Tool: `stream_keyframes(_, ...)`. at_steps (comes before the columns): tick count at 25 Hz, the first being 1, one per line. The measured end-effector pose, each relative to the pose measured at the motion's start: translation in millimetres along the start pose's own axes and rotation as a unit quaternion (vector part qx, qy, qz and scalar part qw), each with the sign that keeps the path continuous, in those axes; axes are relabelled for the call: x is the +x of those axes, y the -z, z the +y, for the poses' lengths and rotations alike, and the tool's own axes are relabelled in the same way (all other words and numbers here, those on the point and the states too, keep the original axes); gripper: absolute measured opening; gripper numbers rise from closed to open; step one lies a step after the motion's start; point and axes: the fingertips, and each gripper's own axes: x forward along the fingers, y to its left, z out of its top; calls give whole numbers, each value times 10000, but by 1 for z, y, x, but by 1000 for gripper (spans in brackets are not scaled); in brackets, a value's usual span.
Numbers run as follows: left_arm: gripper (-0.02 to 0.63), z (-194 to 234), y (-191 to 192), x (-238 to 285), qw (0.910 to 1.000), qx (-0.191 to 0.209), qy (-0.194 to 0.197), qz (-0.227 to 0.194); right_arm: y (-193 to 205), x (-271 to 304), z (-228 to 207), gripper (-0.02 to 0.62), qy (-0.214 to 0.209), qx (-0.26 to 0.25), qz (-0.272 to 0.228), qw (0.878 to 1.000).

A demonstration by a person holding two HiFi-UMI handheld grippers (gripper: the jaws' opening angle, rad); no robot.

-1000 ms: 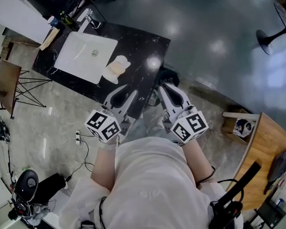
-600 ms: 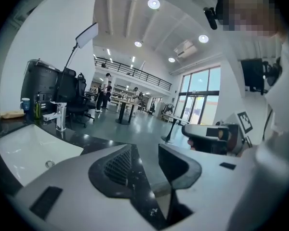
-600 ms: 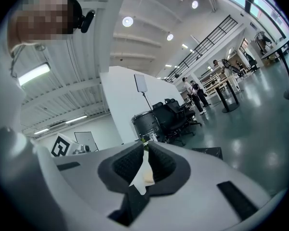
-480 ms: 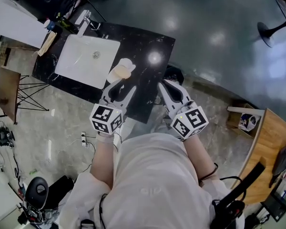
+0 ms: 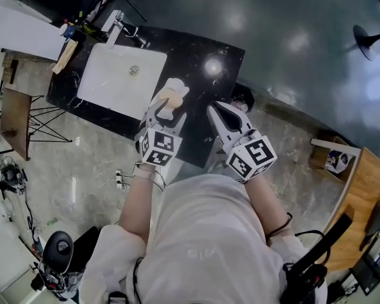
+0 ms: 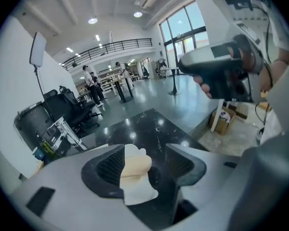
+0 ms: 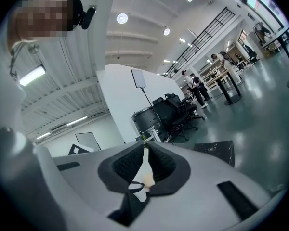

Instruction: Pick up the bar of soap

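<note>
1 soap bar (image 6: 135, 168) lies inside the opening left gripper (image 6: 144, 152).

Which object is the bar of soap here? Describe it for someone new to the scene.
On the black countertop, beside the white sink, lies a white pad. The bar of soap rests on it, between the opening tongs of the left gripper; it is the only pale tan block there.
</note>
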Motion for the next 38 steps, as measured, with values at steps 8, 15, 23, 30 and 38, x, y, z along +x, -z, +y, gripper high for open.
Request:
stream_keyframes(8,254,11,27,39,9917,946,-231,845,6,20,-11,48,-49,114,116,9999)
stream_keyframes(15,267,7,41,64,9850,1231,-106,1202,10,26,-22,48,5,192,153,9997)
stream_keyframes(23,268,16,48,82,9821,1274,-221,1367,16,30,-28,48,18,243,237,9994)
stream_keyframes(30,268,17,47,82,9824,1269,-253,1350,14,30,-31,48,30,244,216,9995)
stream_keyframes(38,261,25,34,74,9932,472,-75,1059,15,29,-28,48,27,245,220,9995)
